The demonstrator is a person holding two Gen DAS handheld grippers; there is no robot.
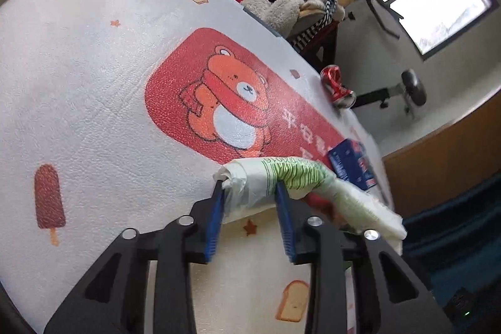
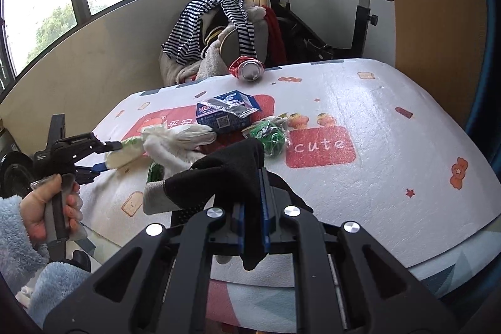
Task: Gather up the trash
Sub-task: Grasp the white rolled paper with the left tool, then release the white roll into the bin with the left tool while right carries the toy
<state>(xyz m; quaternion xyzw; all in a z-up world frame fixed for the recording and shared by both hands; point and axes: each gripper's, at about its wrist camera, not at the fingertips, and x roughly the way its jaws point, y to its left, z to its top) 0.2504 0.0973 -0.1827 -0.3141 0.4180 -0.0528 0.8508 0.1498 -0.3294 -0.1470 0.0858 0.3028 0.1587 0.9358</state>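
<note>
Table (image 2: pixel 391 146) w/ bear-print cover, trash clustered toward its left-centre.

Plastic bag (image 1: pixel 281 180): white/green, its bunched edge pinched btwn the blue pads of left gripper (image 1: pixel 250 193). The rest trails off over the table edge. Risk: thin film, grip only on a fold, could slip out or tear if pulled.

Black sock (image 2: pixel 231 171) w/ grey toe: clamped in right gripper (image 2: pixel 253 208), jaws closed on the cloth, toe end hanging free to the left. Risk: dangling end may snag the bag or drag loose wrappers off the table.

Blue carton (image 2: pixel 225 115): on the table beside the bag, not yet collected.

Crushed red can (image 2: pixel 247 69): at far edge, on its side. Risk: a nudge → rolls off.

Green wrapper (image 2: pixel 271 138): just beside carton, light, easily swept away.
</note>
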